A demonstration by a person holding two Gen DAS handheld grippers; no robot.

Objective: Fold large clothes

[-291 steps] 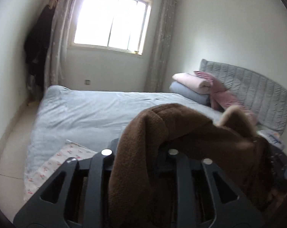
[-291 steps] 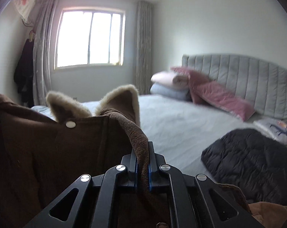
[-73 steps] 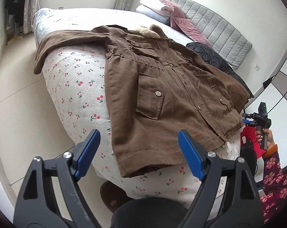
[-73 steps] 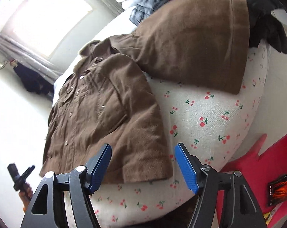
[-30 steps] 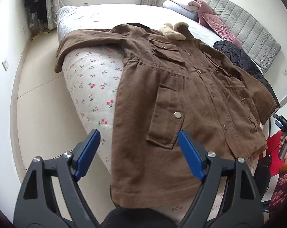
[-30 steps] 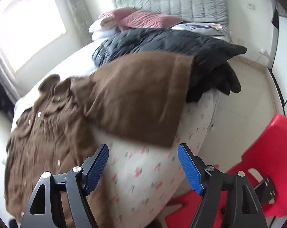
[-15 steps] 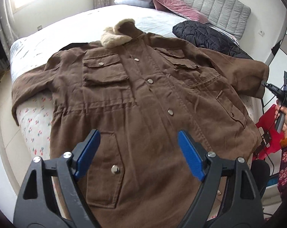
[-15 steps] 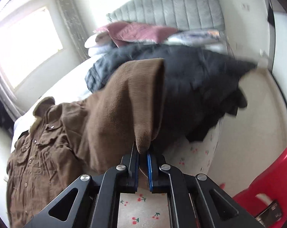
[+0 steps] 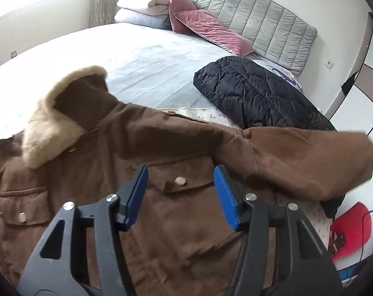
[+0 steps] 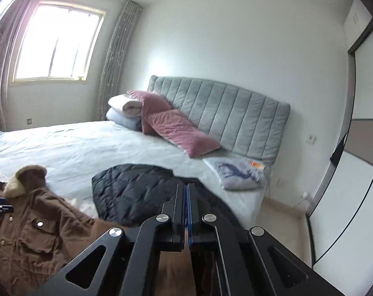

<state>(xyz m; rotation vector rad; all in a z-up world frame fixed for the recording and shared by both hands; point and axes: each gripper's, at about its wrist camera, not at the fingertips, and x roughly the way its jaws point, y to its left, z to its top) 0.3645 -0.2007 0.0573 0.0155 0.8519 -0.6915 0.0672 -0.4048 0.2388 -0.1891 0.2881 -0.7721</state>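
Since half a second before, the right-hand sleeve point(image 9: 309, 157) of the brown coat point(image 9: 161, 222) had been carried up off the black quilted jacket point(image 9: 258, 96) and hung lifted across the coat's right side, its cuff end raised over the bed's near right corner. The left gripper point(image 9: 179, 192) had moved in closer over the coat's chest, its blue pads spread wide apart above a snapped breast pocket point(image 9: 179, 182), holding nothing.

The right gripper point(image 10: 187, 212) had its pads pressed together; brown cloth showed beneath its frame, but whether the cloth was pinched between the pads could not be told from either view.

The coat lay front-up across the foot end of the bed point(image 9: 142, 56), over the cherry-print sheet point(image 9: 206, 114), its fur collar point(image 9: 50, 123) pointing toward the middle of the mattress. The black quilted jacket lay just beside it toward the bed's right edge, touching the sleeve. Pink pillows point(image 10: 176, 128) and folded bedding point(image 10: 123, 107) were stacked at the grey headboard point(image 10: 235, 113). A red chair point(image 9: 351, 229) stood on the floor off the near right corner.
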